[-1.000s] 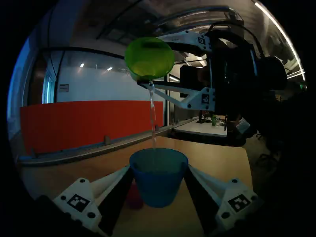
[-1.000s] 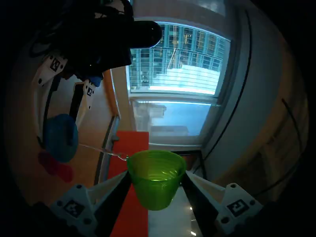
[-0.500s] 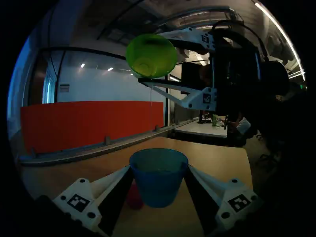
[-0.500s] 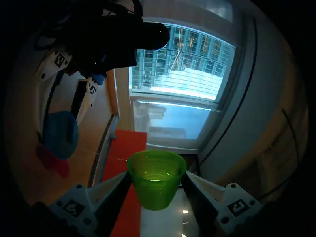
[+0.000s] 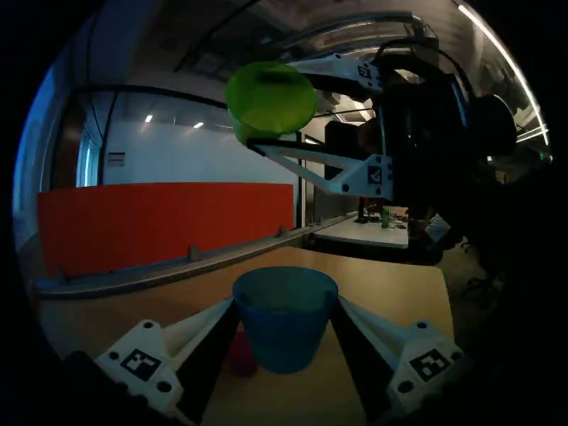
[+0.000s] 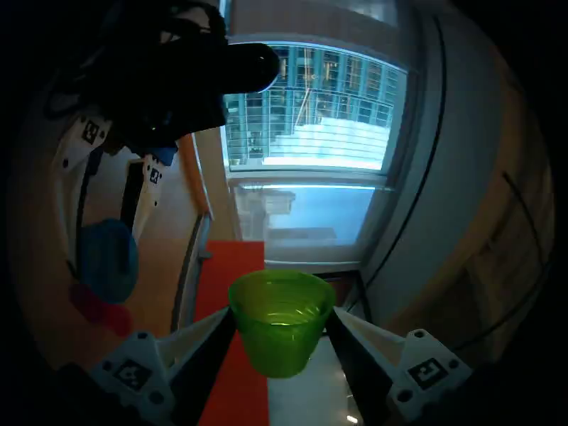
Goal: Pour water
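Behind the pale wooden table runs an orange wall panel. Partly closed, the left claw pinches one blue plastic cup, upright between both fingers. The right claw likewise pinches one green translucent plastic cup, tipped on its side high above the left claw. One small pink object lies by the left claw's left finger, just behind the blue cup.
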`<move>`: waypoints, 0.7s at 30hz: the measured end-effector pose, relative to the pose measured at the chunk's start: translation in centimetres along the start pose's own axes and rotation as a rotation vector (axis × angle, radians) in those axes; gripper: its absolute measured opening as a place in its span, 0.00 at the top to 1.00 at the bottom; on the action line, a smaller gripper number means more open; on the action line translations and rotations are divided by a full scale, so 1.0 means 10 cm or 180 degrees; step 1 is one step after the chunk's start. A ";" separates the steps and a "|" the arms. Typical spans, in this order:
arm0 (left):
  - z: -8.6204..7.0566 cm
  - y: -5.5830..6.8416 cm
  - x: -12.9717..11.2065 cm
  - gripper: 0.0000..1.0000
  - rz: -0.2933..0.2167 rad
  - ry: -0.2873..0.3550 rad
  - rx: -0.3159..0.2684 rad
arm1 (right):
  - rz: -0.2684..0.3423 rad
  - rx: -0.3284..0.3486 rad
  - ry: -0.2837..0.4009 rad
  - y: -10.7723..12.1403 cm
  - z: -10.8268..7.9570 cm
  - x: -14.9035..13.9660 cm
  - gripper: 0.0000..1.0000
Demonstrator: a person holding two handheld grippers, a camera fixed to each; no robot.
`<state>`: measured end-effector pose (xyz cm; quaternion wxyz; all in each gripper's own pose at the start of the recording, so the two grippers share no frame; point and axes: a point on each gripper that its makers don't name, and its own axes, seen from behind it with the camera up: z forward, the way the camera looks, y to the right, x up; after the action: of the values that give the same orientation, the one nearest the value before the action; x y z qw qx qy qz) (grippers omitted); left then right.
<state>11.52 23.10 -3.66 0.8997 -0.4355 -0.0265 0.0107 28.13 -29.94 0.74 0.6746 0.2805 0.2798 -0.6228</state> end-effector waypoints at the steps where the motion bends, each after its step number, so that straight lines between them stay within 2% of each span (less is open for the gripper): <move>1: 0.00 0.00 0.00 0.15 0.0001 0.0001 0.0000 | 0.0092 0.0008 -0.0001 0.00 0.00 -0.01 0.12; 9: 0.00 -0.01 0.02 0.15 0.0009 0.0003 0.0012 | 0.0913 0.0159 -0.0051 -0.11 -0.03 -0.05 0.12; 21: 0.01 -0.03 0.04 0.15 0.0023 -0.0003 0.0026 | 0.2091 0.0396 -0.0007 -0.27 -0.10 0.13 0.12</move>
<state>11.88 22.99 -3.39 0.9014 -0.4320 -0.0253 0.0142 25.55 -30.30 -0.99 0.8212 0.3956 0.1352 -0.3883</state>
